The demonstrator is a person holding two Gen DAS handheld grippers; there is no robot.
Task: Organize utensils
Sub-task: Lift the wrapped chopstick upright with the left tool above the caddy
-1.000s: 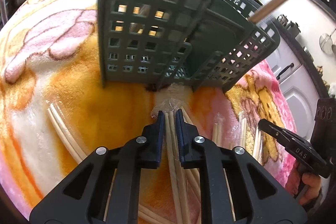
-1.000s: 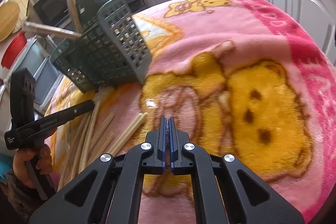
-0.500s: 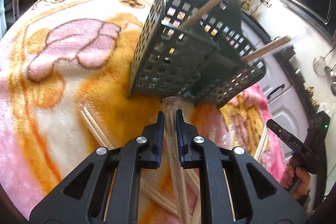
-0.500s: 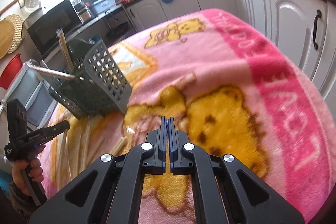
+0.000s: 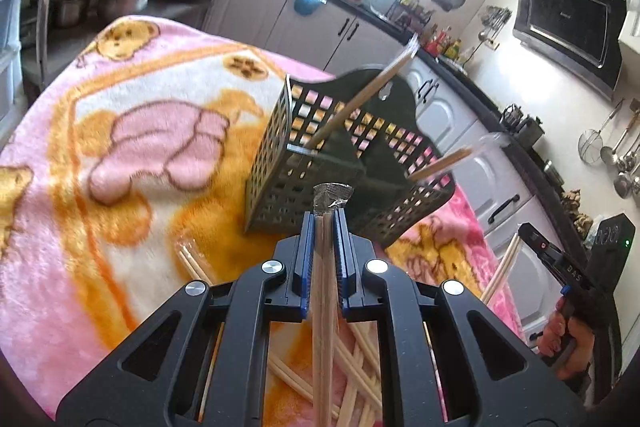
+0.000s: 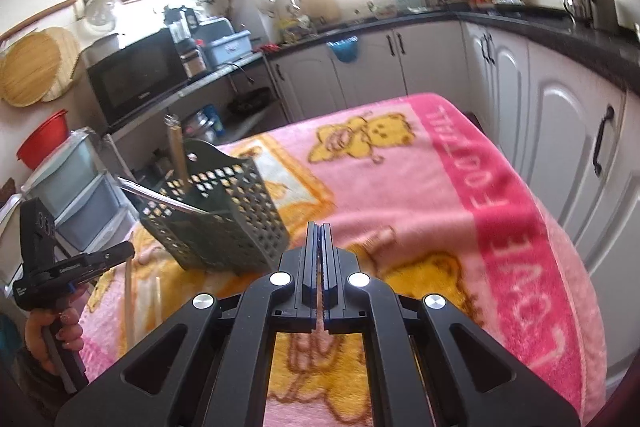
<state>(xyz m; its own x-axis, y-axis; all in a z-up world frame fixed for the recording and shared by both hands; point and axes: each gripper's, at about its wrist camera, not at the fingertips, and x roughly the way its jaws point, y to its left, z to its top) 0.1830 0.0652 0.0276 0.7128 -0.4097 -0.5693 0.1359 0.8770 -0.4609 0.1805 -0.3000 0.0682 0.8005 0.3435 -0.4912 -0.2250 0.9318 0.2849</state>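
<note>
A dark green perforated utensil basket (image 5: pixel 312 163) stands on the pink and orange blanket (image 5: pixel 120 155); it also shows in the right wrist view (image 6: pixel 224 219). Two wrapped chopstick pairs (image 5: pixel 368 95) lean out of it. My left gripper (image 5: pixel 323 223) is shut on a plastic-wrapped pair of chopsticks (image 5: pixel 322 307) and holds it lifted, its tip just short of the basket. Several more wrapped chopsticks (image 5: pixel 360 379) lie on the blanket below. My right gripper (image 6: pixel 319 231) is shut and empty above the blanket, right of the basket. It shows in the left wrist view (image 5: pixel 560 259).
White kitchen cabinets (image 6: pixel 560 131) and a dark counter run along the far and right sides. A microwave (image 6: pixel 136 75) and plastic drawers (image 6: pixel 80 195) stand to the left. The blanket's edge drops off at the right (image 6: pixel 576 307).
My left gripper has lifted the wrapped chopsticks off the blanket and drawn back from the basket. My right gripper has risen and tilted up, still shut.
</note>
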